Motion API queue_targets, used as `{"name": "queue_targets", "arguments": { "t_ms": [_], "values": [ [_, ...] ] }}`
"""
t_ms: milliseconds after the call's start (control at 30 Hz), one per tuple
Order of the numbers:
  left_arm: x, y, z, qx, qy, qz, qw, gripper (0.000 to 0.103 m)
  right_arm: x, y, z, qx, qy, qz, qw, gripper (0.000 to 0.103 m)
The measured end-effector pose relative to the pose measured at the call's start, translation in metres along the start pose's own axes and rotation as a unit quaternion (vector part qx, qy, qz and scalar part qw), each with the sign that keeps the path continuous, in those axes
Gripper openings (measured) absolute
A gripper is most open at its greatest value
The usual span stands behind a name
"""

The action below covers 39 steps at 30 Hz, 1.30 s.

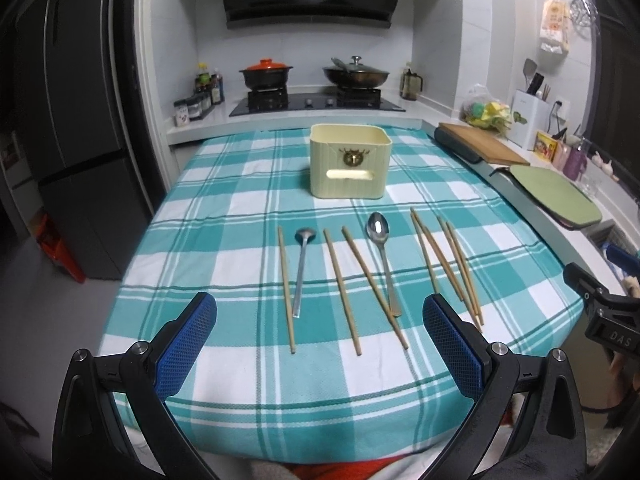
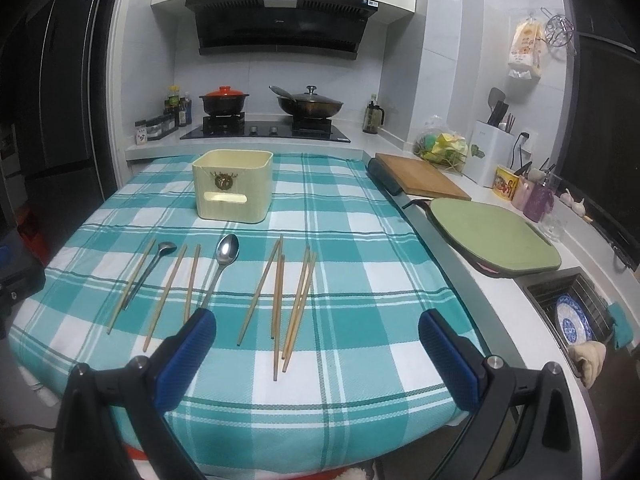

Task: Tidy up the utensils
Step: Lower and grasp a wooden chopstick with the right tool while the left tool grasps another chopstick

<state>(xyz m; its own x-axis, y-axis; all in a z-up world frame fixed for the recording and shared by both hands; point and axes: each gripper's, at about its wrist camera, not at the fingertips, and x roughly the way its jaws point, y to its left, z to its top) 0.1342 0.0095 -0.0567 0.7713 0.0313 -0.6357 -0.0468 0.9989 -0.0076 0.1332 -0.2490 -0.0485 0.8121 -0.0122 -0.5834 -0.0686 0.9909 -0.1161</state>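
Note:
A cream square bin stands on the teal checked tablecloth; it also shows in the right wrist view. In front of it lie several wooden chopsticks, a small ladle-like spoon and a steel spoon, side by side. My left gripper is open and empty, above the table's near edge. My right gripper is open and empty, near the right group of chopsticks.
A wooden cutting board and a green board lie on the counter to the right. A sink with a blue plate is at the far right. The stove with two pots is behind. A fridge stands left.

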Motion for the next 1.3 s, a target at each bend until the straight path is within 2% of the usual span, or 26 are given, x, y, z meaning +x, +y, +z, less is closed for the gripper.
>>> {"name": "queue_targets", "arguments": {
  "t_ms": [400, 533, 600, 767, 867, 1033, 1167, 1300],
  "values": [
    [0.046, 0.003, -0.007, -0.008, 0.061, -0.004, 0.9981, 0.103, 0.038, 0.001, -0.001, -0.007, 0.042, -0.005, 0.999, 0.103],
    [0.065, 0.009, -0.013, -0.018, 0.097, -0.02, 0.9949, 0.103, 0.054, -0.005, -0.004, -0.003, 0.066, 0.051, 0.996, 0.103],
    [0.073, 0.019, -0.016, -0.034, 0.102, -0.023, 0.9939, 0.103, 0.066, -0.014, -0.006, 0.003, 0.078, 0.059, 0.995, 0.103],
    [0.1, 0.057, -0.015, -0.079, 0.104, -0.01, 0.9914, 0.103, 0.109, -0.047, -0.016, 0.02, 0.106, 0.009, 0.994, 0.103],
    [0.119, 0.076, -0.009, -0.088, 0.098, -0.003, 0.9912, 0.103, 0.136, -0.062, -0.025, 0.033, 0.123, -0.01, 0.992, 0.103],
    [0.155, 0.098, 0.001, -0.112, 0.104, 0.01, 0.9882, 0.103, 0.156, -0.068, -0.035, 0.057, 0.113, 0.014, 0.992, 0.103],
    [0.189, 0.092, 0.013, -0.088, 0.104, 0.015, 0.9906, 0.103, 0.162, -0.063, -0.039, 0.056, 0.101, 0.034, 0.993, 0.103],
    [0.234, 0.082, 0.022, -0.06, 0.118, 0.039, 0.9904, 0.103, 0.165, -0.063, -0.035, 0.065, 0.098, 0.043, 0.992, 0.103]
  ]
}}
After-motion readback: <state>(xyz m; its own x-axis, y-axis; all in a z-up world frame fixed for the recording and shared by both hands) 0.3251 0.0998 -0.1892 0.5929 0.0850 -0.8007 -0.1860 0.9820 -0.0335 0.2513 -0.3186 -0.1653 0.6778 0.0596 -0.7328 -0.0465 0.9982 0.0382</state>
